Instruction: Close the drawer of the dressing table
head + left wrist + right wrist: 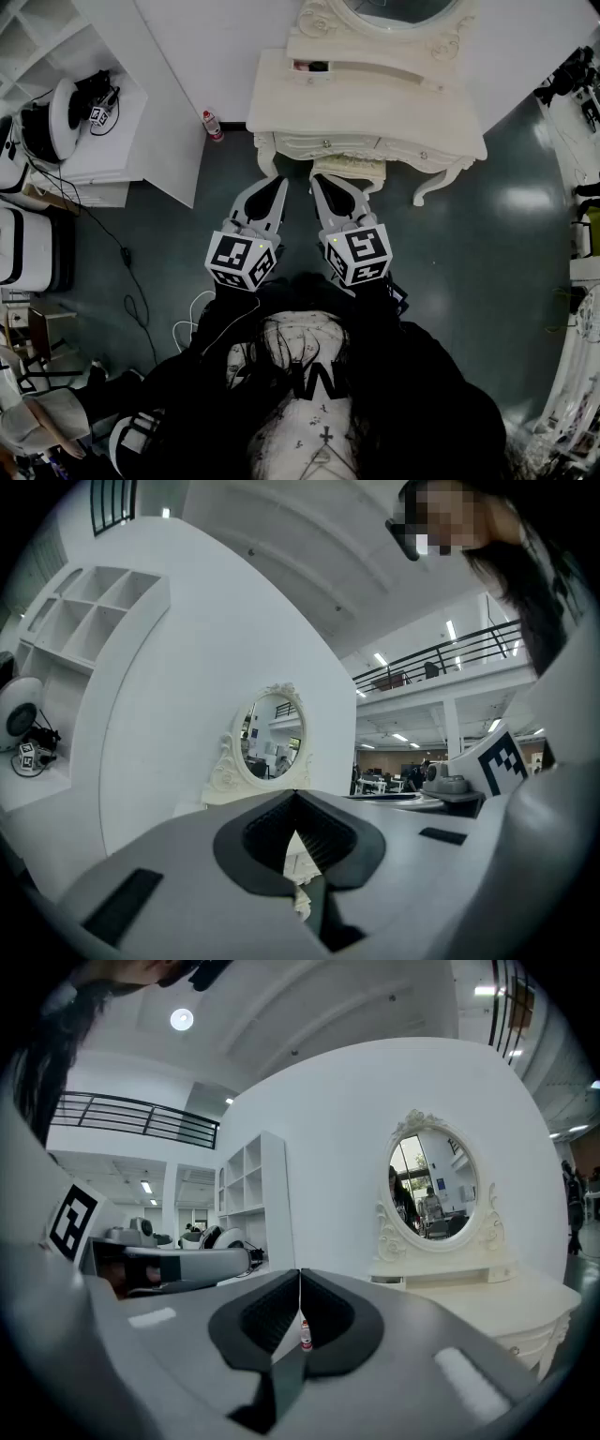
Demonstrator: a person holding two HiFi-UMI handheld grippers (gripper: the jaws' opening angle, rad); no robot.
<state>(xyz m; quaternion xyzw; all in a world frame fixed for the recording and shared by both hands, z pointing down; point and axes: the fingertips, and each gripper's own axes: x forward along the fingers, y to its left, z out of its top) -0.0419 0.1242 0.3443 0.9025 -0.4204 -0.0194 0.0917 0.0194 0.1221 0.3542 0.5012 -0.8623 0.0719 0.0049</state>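
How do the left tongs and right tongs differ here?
Left tongs angle rightward, right tongs leftward, tips converging before the dressing table. The gap under the left tongs' tips frames cream carving; the right's frames a small bottle. Both are shut and empty.

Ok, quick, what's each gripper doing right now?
Left gripper: closed, holding nothing.
Right gripper: closed, holding nothing.

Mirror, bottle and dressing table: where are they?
mirror [433,1190], right gripper view, middle of the glass
bottle [213,125], head view, middle of its body
dressing table [366,108], head view, bare part of its top
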